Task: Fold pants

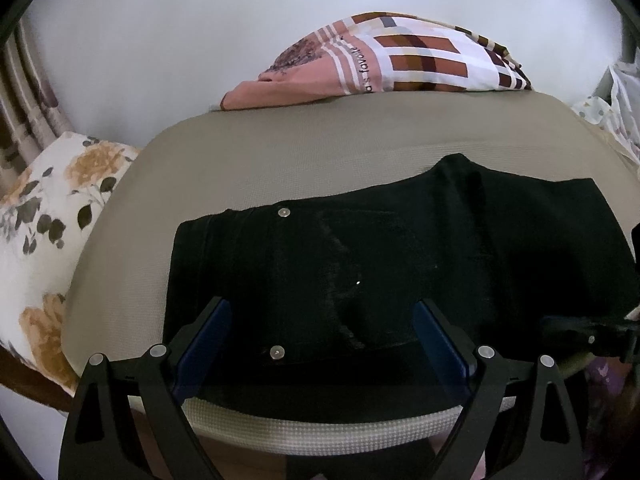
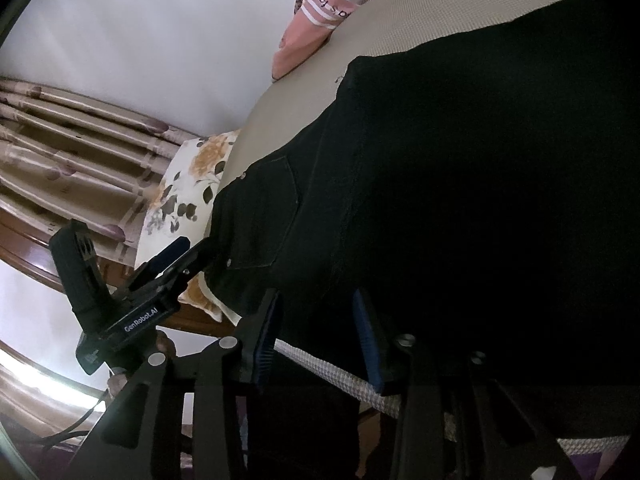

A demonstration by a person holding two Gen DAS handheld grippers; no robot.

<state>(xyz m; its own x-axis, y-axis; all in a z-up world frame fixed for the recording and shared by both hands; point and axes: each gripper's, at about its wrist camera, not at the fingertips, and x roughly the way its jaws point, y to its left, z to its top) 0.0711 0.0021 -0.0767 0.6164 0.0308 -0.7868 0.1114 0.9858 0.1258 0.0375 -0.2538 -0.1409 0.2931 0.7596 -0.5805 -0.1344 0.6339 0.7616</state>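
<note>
Black pants (image 1: 400, 248) lie flat across a beige padded surface (image 1: 320, 148), waistband with metal buttons at the left. My left gripper (image 1: 322, 312) is open, its blue-padded fingers (image 1: 208, 336) hovering over the near edge by the waistband, holding nothing. In the right wrist view the pants (image 2: 440, 200) fill the frame, back pocket visible. My right gripper (image 2: 316, 316) is partly open with its fingers (image 2: 266, 340) around the pants' near edge at the surface rim; whether it grips cloth is unclear. The left gripper (image 2: 176, 260) shows at the left there.
A pink and brown checked cloth (image 1: 384, 60) lies at the far side of the surface. A floral pillow (image 1: 44, 224) sits left, with curtains (image 2: 72, 152) behind. A white wall (image 1: 160, 40) stands at the back. The surface's woven front rim (image 1: 320, 428) is near.
</note>
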